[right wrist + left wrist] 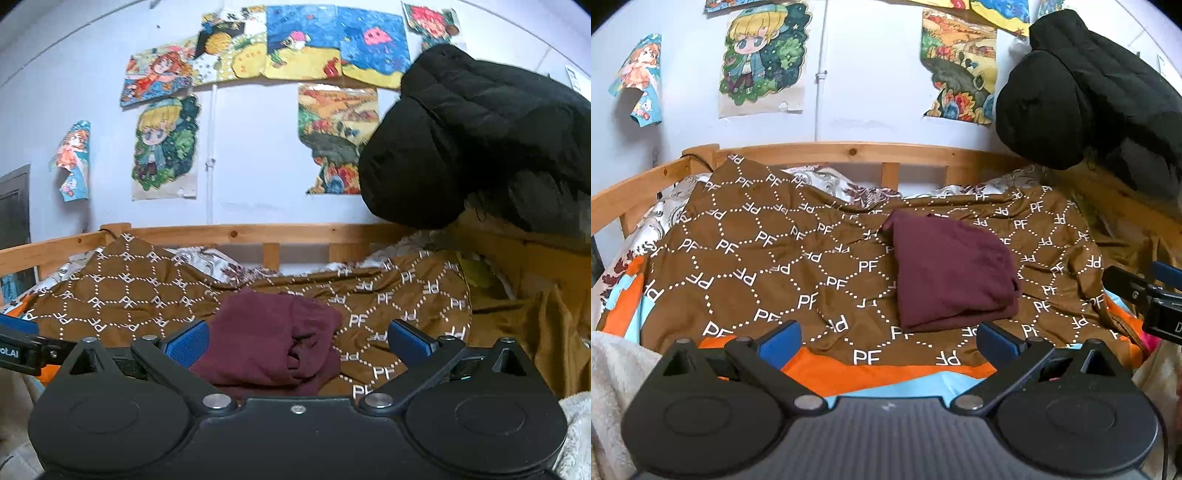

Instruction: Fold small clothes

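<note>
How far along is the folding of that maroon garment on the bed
Mostly done, it seems. The maroon cloth garment lies folded into a compact bundle on the brown PF-patterned bedspread. Nothing is in hand: the left gripper and the right gripper are both open and off the fabric. From the right wrist view one side looks bunched, so perhaps tidying remains. No other small clothes waiting to be folded are visible.
</note>
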A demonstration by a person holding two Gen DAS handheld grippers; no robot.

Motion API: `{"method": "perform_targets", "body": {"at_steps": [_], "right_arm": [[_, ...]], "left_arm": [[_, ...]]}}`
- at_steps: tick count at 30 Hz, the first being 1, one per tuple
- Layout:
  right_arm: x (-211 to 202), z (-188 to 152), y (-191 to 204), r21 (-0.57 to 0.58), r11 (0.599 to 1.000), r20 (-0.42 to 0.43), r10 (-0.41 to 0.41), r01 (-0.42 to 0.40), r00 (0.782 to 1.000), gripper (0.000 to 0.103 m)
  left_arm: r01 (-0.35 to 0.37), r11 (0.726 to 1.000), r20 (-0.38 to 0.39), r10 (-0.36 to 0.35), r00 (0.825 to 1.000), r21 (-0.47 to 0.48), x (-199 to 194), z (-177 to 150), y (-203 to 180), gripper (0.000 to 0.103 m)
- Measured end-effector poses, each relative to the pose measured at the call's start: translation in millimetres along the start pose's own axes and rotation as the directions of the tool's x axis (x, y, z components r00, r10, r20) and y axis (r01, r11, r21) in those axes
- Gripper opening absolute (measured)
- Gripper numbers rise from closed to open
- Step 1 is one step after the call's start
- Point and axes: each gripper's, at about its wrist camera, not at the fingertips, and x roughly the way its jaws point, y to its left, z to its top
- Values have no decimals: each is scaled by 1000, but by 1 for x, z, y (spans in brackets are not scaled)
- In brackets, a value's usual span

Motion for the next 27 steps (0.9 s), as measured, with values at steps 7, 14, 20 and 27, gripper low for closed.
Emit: {"method": "perform_targets", "body": {"at_steps": [7, 14, 20, 27], "right_arm": [[7, -3, -2, 14, 1000, -33, -10, 10, 999, 102], [8, -4, -2, 6, 1000, -41, -9, 9, 999, 102], [7, -4, 0, 4, 1000, -42, -11, 11, 999, 102], [7, -4, 1, 4, 1000, -42, -12, 12, 999, 102]], "left_arm": [[-22, 1000, -28, 22, 999, 4, 5, -1, 0, 102], [-26, 1000, -33, 26, 999, 4, 7, -1, 1, 102], [-25, 1000, -33, 25, 999, 3, 7, 0, 2, 102], [-25, 1000, -33, 25, 999, 3, 7, 0, 2, 102]]}}
